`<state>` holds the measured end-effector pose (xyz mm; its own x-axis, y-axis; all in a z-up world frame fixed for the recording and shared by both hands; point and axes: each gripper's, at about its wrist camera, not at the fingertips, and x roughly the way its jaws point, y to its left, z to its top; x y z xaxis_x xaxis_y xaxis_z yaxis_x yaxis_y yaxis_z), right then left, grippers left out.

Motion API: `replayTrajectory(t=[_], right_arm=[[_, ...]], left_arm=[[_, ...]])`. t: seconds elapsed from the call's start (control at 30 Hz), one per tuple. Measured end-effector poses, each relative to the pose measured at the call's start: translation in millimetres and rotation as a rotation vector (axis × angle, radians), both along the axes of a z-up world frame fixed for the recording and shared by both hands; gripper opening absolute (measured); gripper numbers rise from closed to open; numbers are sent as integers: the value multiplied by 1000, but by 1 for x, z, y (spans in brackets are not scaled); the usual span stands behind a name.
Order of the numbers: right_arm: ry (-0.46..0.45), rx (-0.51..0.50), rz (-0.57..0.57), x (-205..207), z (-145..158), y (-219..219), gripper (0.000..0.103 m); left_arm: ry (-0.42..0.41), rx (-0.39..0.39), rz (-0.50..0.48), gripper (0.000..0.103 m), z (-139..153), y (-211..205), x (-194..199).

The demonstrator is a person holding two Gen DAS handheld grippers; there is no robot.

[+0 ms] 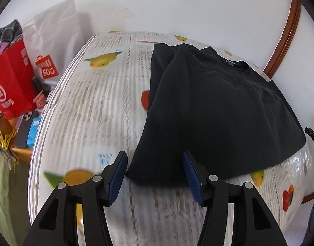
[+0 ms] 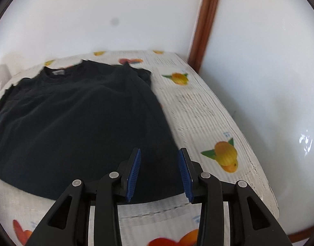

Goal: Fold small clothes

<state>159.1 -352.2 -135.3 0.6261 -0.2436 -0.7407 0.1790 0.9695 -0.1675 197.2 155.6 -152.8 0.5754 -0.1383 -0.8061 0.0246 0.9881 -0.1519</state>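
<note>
Both ribbed blue-padded grippers point(image 1: 155, 157) point(image 2: 159, 153) gape, empty, above soft black shirt point(image 1: 218, 110)

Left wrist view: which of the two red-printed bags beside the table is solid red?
The paper bag nearest the left edge, with a white circular logo and clothes sticking out. The other, the plastic bag behind it, is translucent white with only a small red logo.

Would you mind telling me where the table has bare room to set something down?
Bare tablecloth lies left of the black shirt, and a strip lies between shirt and table's right edge. The red bags corner beside the table is crowded.
</note>
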Motion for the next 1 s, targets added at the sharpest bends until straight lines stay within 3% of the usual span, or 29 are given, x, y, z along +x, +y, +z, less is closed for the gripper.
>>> replayTrajectory(t=[0.13,0.2,0.47,0.6,0.77,1.0], right_arm=[[-26,31,122,-7,11,55,43],[-24,47,183,-5,11,84,44],[12,91,500,-1,-14,246,48],[99,186,562,5,-32,290,49],[70,135,671,-13,-30,336,49],[54,66,849,-29,-26,391,51]], left_arm=[[15,7,11,55,-4,4,-23],[15,49,24,55,-5,6,-38],[14,97,58,55,-4,22,-79],[0,84,59,57,-2,27,-93],[-19,87,62,59,-1,34,-103],[-15,-52,88,60,-1,65,-100]])
